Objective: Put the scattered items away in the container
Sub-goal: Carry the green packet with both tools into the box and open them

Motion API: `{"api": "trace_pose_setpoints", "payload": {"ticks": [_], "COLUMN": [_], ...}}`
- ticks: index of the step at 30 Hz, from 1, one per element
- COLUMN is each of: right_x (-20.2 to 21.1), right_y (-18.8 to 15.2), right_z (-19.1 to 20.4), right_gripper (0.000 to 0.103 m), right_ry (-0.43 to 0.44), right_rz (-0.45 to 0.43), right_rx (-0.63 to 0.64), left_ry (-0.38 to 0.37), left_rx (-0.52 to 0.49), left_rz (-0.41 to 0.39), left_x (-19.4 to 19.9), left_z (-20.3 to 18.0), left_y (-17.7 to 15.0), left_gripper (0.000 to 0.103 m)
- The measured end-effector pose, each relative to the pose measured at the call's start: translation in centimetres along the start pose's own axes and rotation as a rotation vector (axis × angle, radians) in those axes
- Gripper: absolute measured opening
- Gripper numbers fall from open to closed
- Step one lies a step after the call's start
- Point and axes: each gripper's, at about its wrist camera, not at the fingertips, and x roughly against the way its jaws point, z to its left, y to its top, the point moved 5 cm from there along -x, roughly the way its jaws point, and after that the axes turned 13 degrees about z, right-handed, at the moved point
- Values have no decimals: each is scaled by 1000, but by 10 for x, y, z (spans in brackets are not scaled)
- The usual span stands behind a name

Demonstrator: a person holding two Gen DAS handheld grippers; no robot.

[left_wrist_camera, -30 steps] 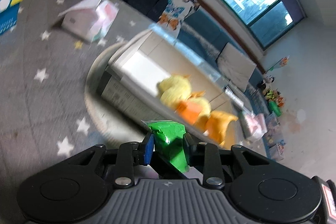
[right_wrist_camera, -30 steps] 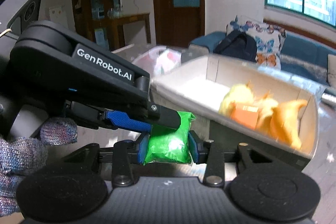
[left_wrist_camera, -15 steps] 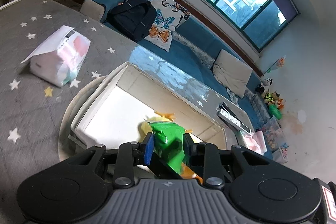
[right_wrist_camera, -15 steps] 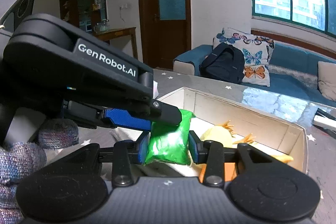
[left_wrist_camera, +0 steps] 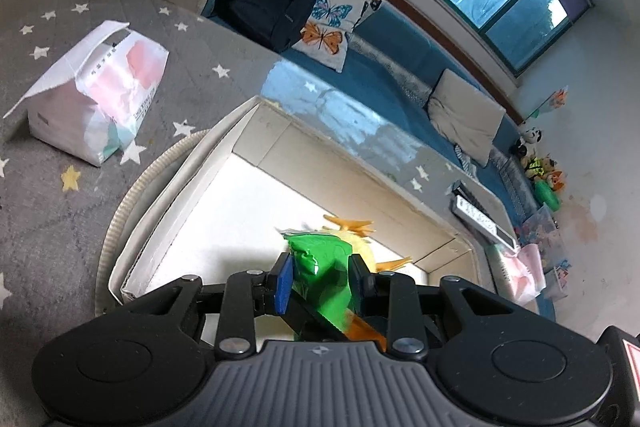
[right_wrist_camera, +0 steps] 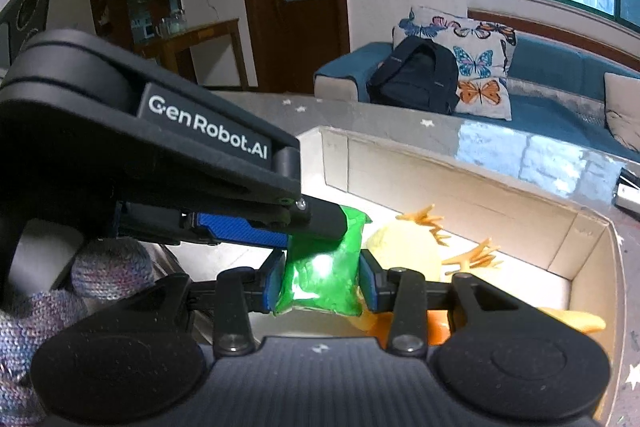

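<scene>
Green crinkly plastic packet now hangs above the open white cardboard box, whereas a second ago it was still short of the near wall; the yellow plush ducks inside have slid from ahead of it to right beneath it. Both claws pinch this one packet: the left claw and the right claw are each narrowed tight onto it, pads pressing its sides. The box sits on the grey star-patterned desk.

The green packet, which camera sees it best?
The right wrist view: the green packet faces it flat and whole between the right tongs. The left wrist view shows the packet edge-on, partly hidden behind a black finger.
</scene>
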Motion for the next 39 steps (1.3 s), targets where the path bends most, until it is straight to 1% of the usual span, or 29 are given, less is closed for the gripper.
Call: {"api": "trace_pose_setpoints", "payload": {"ticks": [7,17,25,39], "right_x": [-6,-8,-7,-5], "right_y": [0,0,-1,-4], "right_z": [2,3,6,5], "right_gripper": [39,39,39,40], "right_ry": [-7,-10,-16,-18], "right_rz": [9,14,15,12], "right_rx": [4,11,15,12], "left_ry": [11,16,34,24], "left_rx": [25,14,-1,-14], "left_rz": [16,19,13,-1], "left_x": [-7,-8,-5,1], "left_z": [9,10,6,2], "left_y": [2,2,0,-2], "left_gripper": [32,32,32,32]}}
